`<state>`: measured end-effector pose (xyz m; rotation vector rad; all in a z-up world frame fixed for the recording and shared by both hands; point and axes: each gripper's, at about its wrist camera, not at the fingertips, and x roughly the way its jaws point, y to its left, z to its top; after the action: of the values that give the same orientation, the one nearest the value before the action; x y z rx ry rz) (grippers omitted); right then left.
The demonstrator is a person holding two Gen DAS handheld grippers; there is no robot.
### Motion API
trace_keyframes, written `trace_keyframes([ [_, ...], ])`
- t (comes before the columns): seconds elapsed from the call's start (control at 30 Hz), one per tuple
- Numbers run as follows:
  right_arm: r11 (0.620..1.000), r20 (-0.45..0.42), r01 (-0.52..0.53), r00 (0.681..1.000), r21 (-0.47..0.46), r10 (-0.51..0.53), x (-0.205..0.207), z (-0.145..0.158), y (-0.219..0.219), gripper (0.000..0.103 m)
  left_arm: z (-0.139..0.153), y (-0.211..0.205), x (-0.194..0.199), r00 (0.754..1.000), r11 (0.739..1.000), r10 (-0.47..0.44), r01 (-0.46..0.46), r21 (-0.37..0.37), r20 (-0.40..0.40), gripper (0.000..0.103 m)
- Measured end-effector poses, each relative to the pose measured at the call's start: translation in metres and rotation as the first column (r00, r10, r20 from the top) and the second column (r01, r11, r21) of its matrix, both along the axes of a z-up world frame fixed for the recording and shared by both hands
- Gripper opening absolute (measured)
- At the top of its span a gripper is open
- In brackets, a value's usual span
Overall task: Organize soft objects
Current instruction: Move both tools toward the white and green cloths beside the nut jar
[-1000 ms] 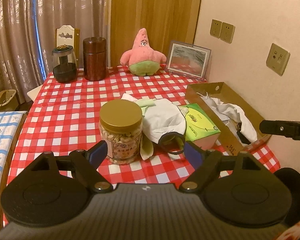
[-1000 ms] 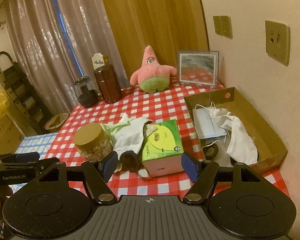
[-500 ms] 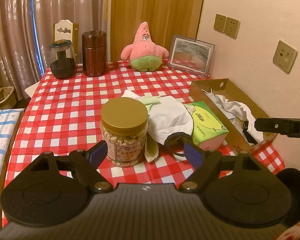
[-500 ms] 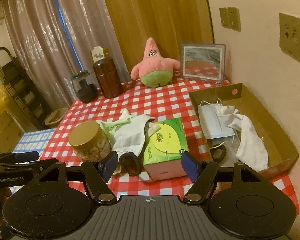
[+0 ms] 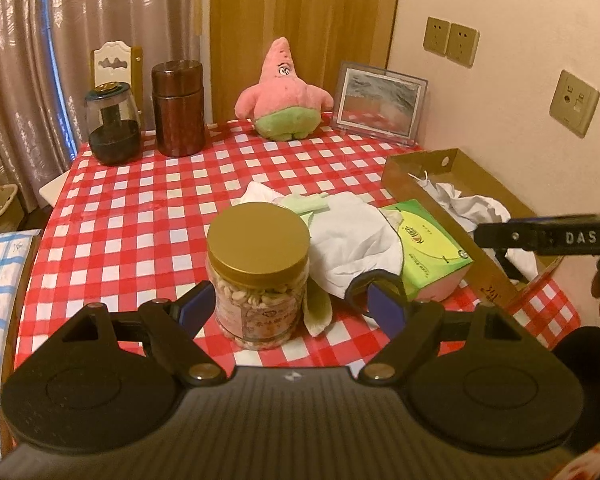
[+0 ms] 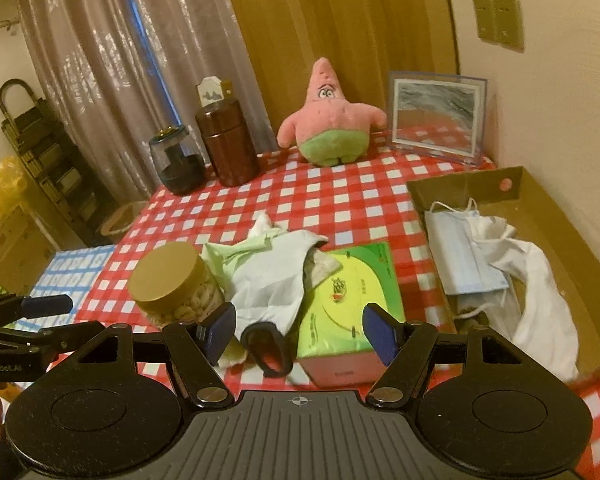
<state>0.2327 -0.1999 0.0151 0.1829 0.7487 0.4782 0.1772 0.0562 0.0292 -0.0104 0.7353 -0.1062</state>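
Cardboard tray (image 6: 556, 216) at 3 o'clock holds blue mask (image 6: 458, 256) and white cloth (image 6: 540, 280). Cloth pile (image 6: 268, 280) centre-table, partly behind peanut jar (image 5: 258, 276). Left gripper (image 5: 288, 306) and right gripper (image 6: 298, 330): jaws wide apart, empty.

dim warm light, fisheye-warped edges

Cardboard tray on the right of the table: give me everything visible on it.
The cardboard tray is a shallow, open-topped brown box with low walls and a round hole in its far wall. It sits flat on the checked tablecloth against the wall. Inside lie a pale blue face mask and a crumpled white cloth partly over it, plus something dark I cannot identify. Neither gripper touches it.
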Motion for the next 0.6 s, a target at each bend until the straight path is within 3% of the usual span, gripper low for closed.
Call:
trace_keyframes([
  [0.4, 0.988, 0.007, -0.146, 0.989, -0.049, 0.147, 0.040, -0.026, 0.034, 0.070, -0.005, 0.016, 0.037, 0.999, 0.998, -0.042, 0.043, 0.042, -0.008, 0.081],
  [0.6, 0.985, -0.016, -0.167, 0.986, -0.049, 0.167, 0.061, -0.042, 0.045, 0.066, -0.011, 0.022, 0.056, 0.998, 0.997, -0.050, 0.052, 0.059, -0.022, 0.081],
])
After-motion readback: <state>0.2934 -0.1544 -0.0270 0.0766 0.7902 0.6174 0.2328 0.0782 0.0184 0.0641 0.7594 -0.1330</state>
